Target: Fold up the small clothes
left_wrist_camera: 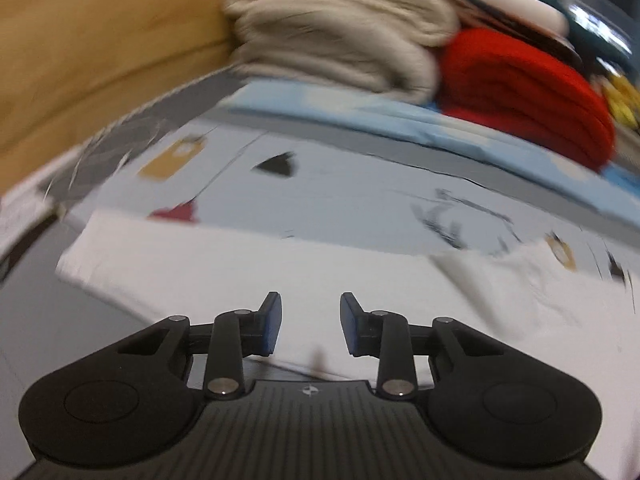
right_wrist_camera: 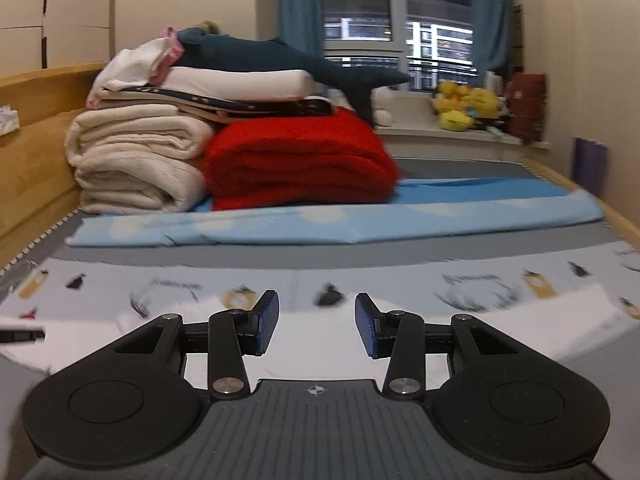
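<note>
On the bed, just ahead of both grippers, lay a white garment (left_wrist_camera: 248,276), spread flat over a pale printed sheet (right_wrist_camera: 360,280) with small black and tan figures. Nothing in view acted as a container, and the dark scribbled marks on the sheet were too blurred to read as writing. The left gripper (left_wrist_camera: 310,326) hung over the white garment with its blue-padded jaws wide apart and nothing between them. The right gripper (right_wrist_camera: 316,326) was likewise spread wide and empty, above the garment's near edge. Farther back, on a light blue blanket (right_wrist_camera: 320,220), sat a folded red blanket (right_wrist_camera: 296,160) beside folded cream blankets (right_wrist_camera: 136,160), touching. Yellow plush toys (right_wrist_camera: 464,108) rested on the windowsill.
</note>
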`<action>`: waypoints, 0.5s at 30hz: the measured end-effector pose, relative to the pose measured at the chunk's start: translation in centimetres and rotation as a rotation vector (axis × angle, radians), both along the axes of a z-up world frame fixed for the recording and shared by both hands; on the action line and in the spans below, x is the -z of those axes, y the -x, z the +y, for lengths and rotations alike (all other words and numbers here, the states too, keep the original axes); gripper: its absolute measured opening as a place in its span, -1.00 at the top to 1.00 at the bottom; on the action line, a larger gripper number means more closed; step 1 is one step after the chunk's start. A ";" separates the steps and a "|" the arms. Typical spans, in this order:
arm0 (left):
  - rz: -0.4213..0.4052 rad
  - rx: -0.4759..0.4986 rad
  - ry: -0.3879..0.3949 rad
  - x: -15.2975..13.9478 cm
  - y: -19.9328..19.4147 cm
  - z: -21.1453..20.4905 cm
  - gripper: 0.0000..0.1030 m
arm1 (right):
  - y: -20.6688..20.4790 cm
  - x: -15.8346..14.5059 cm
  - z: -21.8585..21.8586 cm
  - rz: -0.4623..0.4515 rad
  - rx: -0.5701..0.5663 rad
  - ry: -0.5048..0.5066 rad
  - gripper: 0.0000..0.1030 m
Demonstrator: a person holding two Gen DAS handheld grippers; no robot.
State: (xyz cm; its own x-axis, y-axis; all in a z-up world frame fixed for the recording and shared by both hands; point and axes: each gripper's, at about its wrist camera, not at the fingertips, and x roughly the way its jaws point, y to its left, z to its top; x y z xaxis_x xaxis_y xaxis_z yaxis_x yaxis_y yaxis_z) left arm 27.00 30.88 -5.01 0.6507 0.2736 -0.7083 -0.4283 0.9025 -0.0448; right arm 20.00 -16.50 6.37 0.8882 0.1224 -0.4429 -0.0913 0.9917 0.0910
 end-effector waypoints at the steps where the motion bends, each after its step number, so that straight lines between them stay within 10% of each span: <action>1: -0.003 -0.033 0.016 -0.2 0.4 1.4 0.31 | -1.1 0.3 0.8 0.000 -0.019 -0.018 0.16; 15: -0.082 -0.573 0.408 4.4 4.6 19.5 -0.05 | -7.6 5.2 3.4 0.149 -0.149 -0.022 0.43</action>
